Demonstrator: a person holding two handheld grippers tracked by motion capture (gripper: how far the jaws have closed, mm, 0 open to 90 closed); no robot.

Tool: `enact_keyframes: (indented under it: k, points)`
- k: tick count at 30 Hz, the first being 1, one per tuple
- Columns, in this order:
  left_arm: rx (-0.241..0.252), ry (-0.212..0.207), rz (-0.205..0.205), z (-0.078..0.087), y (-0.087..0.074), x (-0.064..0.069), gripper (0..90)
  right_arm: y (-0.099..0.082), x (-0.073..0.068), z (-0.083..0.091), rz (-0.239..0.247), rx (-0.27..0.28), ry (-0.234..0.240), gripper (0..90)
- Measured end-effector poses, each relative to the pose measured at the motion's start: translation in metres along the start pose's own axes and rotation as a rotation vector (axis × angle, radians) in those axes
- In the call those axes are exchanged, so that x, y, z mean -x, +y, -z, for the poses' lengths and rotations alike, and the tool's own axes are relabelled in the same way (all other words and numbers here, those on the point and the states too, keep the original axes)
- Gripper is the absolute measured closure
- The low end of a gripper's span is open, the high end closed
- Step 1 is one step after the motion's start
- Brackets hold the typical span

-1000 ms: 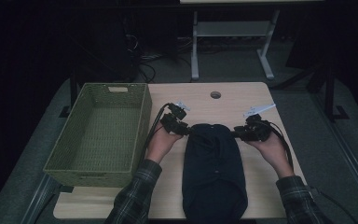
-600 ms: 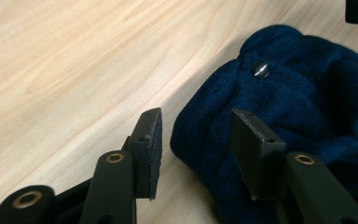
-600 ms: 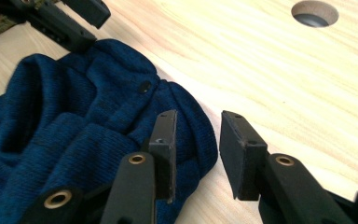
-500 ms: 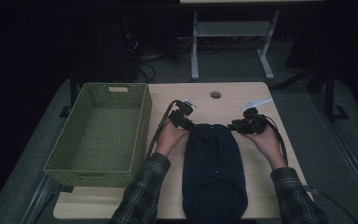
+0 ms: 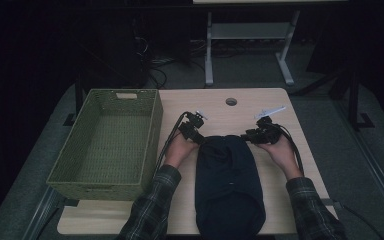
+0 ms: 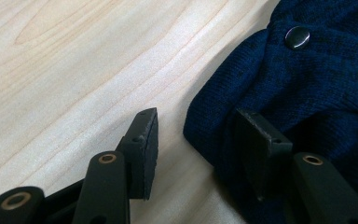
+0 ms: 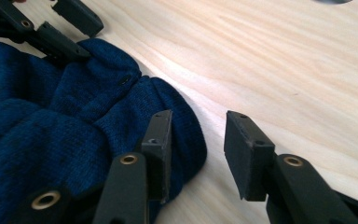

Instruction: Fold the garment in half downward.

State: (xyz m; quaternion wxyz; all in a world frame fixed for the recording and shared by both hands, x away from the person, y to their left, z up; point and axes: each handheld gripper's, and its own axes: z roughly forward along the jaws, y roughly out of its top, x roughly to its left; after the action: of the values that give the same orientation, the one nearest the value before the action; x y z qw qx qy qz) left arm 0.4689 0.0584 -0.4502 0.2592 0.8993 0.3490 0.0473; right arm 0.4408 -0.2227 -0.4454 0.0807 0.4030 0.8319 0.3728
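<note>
A dark blue knitted garment (image 5: 227, 185) lies bundled on the wooden table (image 5: 220, 112), running from mid-table to the near edge. My left gripper (image 5: 198, 137) is at its far left corner and my right gripper (image 5: 249, 135) at its far right corner. In the left gripper view the left gripper (image 6: 198, 140) is open, one jaw on the wood and one on the garment (image 6: 317, 93), straddling its edge near a metal snap (image 6: 297, 36). The right gripper (image 7: 198, 140) is open too, straddling the garment's (image 7: 51, 130) rounded edge. The left gripper's jaws (image 7: 51, 28) show beyond it.
A green woven basket (image 5: 105, 95) stands empty on the left side of the table, close to my left forearm. A round cable hole (image 5: 231, 101) sits near the table's far edge. Bare wood lies beyond the garment and to its right.
Both grippers have closed in on the garment's far end; the right one slid left to the edge, the left one shifted right. The garment has not moved.
</note>
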Motion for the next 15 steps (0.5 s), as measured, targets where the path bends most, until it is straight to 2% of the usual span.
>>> enact_keyframes:
  k: [4, 7, 9, 12, 15]
  points:
    - [0.000, -0.004, -0.006, 0.000, 0.000, 0.000, 49.9, -0.001, -0.001, -0.012, 0.004, -0.036, 0.008, 60.6]
    - [0.007, -0.002, -0.004, 0.000, -0.001, 0.000, 50.0, -0.006, -0.001, -0.022, 0.025, -0.092, 0.008, 59.7]
    - [0.012, 0.000, -0.009, 0.000, -0.002, 0.000, 50.1, -0.006, -0.001, -0.021, 0.029, -0.093, 0.004, 60.4]
    - [0.016, -0.009, -0.009, 0.000, -0.003, 0.000, 52.7, -0.005, -0.005, -0.022, 0.040, -0.102, -0.005, 67.2]
    - [0.016, -0.034, -0.014, 0.000, -0.003, 0.001, 60.2, -0.005, -0.006, -0.022, 0.038, -0.108, 0.012, 75.6]
